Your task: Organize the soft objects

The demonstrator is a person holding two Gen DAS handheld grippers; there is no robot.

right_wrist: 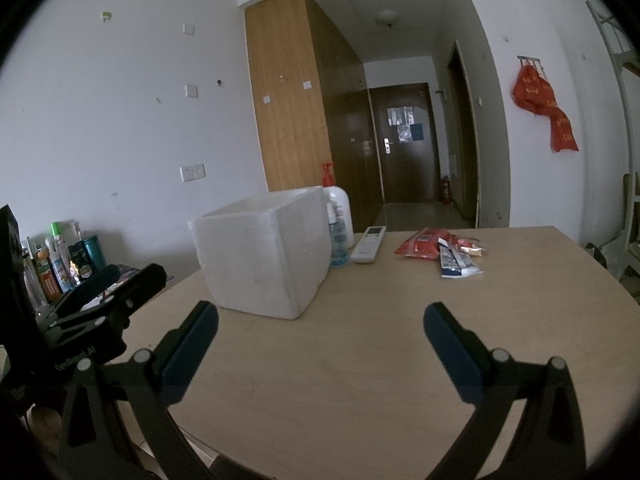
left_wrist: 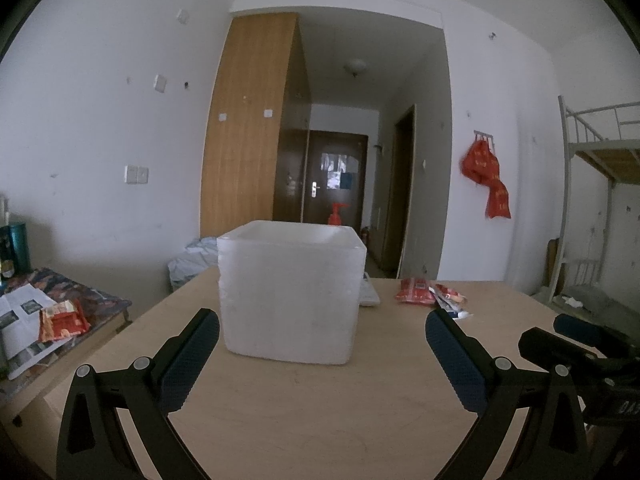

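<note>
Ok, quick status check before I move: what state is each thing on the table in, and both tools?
Left tool: open, empty.
Right tool: open, empty.
Foam box: upright, lid off, inside hidden.
Red packet: lying flat on the table, outside the box.
Blue and white packet: lying flat beside the red one.
Pump bottle: upright behind the box.
Remote: lying face up.

We see each hand-held gripper, left [left_wrist: 322, 330] and right [right_wrist: 320, 320], built of matte black arms with round silver pivot screws. Its fingers [left_wrist: 192, 354] carry dark blue dimpled pads, and pale lettering, perhaps "GenRobot AI", marks the left body.
</note>
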